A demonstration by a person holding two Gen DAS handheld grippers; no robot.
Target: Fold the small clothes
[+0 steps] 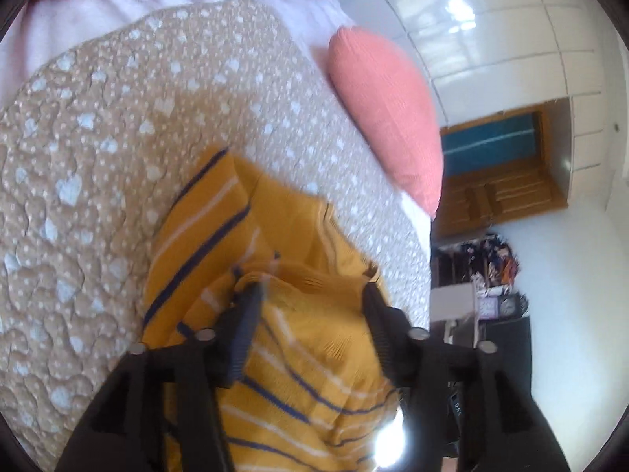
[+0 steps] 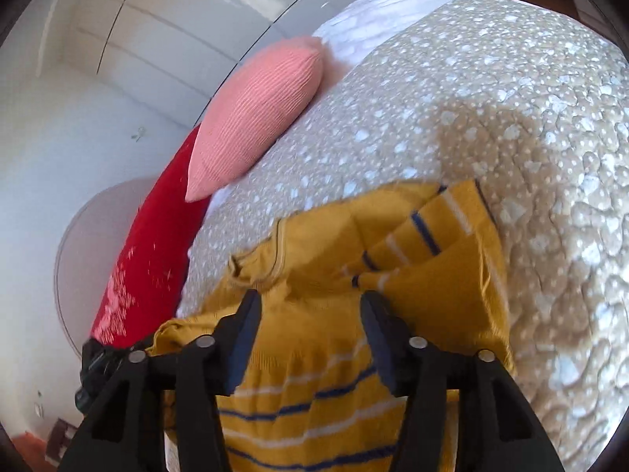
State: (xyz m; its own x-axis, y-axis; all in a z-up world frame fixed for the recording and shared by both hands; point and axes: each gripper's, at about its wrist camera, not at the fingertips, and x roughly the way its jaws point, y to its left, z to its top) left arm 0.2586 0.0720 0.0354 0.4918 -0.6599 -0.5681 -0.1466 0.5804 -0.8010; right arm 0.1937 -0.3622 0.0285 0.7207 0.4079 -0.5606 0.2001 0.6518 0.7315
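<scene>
A small yellow knit garment [image 1: 298,362] with navy and white stripes lies bunched on a beige quilted bedspread [image 1: 98,149] with white hearts. My left gripper [image 1: 312,295] is open, its jaws wide apart, with folds of the garment lying between and under its fingers. In the right wrist view the same garment [image 2: 393,267] shows a folded sleeve and a collar edge. My right gripper [image 2: 310,303] is open too, jaws spread over the garment's upper edge; no cloth is pinched.
A pink ribbed cushion [image 1: 389,118] lies at the bed's edge, also in the right wrist view [image 2: 255,114]. A red cushion [image 2: 145,259] and a white sheet [image 1: 78,11] lie beyond. A wooden door [image 1: 499,173] and a cluttered shelf [image 1: 479,275] stand past the bed.
</scene>
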